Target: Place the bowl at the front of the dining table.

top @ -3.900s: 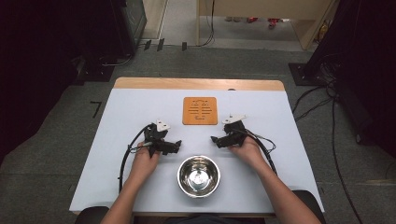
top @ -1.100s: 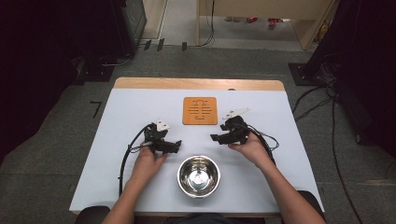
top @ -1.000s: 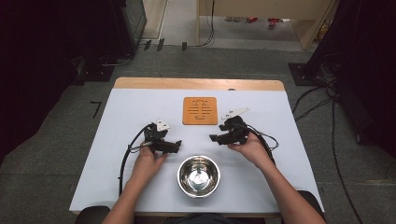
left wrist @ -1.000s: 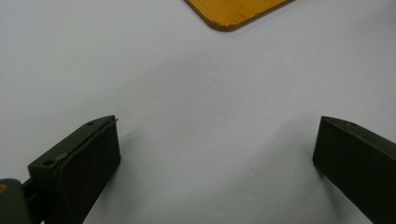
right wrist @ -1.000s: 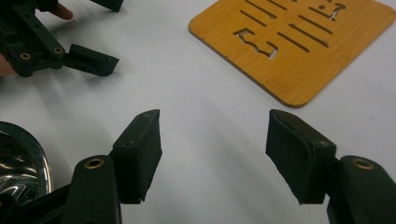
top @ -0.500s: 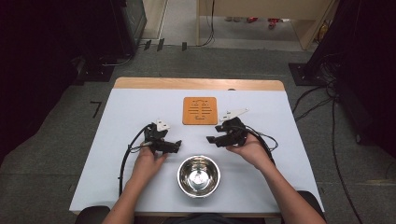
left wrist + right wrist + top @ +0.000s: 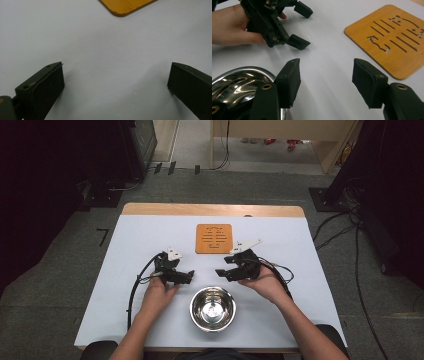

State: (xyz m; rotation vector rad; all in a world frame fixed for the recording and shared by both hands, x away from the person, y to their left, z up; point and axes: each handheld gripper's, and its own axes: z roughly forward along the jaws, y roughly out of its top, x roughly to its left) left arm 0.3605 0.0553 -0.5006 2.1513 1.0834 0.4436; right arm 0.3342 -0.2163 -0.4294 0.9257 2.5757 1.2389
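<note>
A shiny steel bowl [image 7: 212,308] stands near the table's front edge, between the person's two forearms. An orange slotted wooden trivet [image 7: 214,238] lies flat behind it. My left gripper [image 7: 188,276] rests low on the table, left of the bowl, with its jaws pointing right. In the left gripper view it [image 7: 115,85] is wide open over bare table, with a trivet corner [image 7: 125,6] at the top. My right gripper [image 7: 223,266] hovers behind the bowl, jaws pointing left. In the right gripper view it [image 7: 327,80] is open and holds nothing, with the bowl's rim [image 7: 234,75] at its lower left.
The white table [image 7: 310,265] has a wooden strip along its far edge. In the right gripper view, the left gripper [image 7: 304,25] and its hand sit a short way ahead and the trivet [image 7: 392,37] lies to the right. Cables trail from both grippers.
My right gripper has drifted left toward the table's middle and risen slightly. The left gripper, bowl and trivet have stayed put.
</note>
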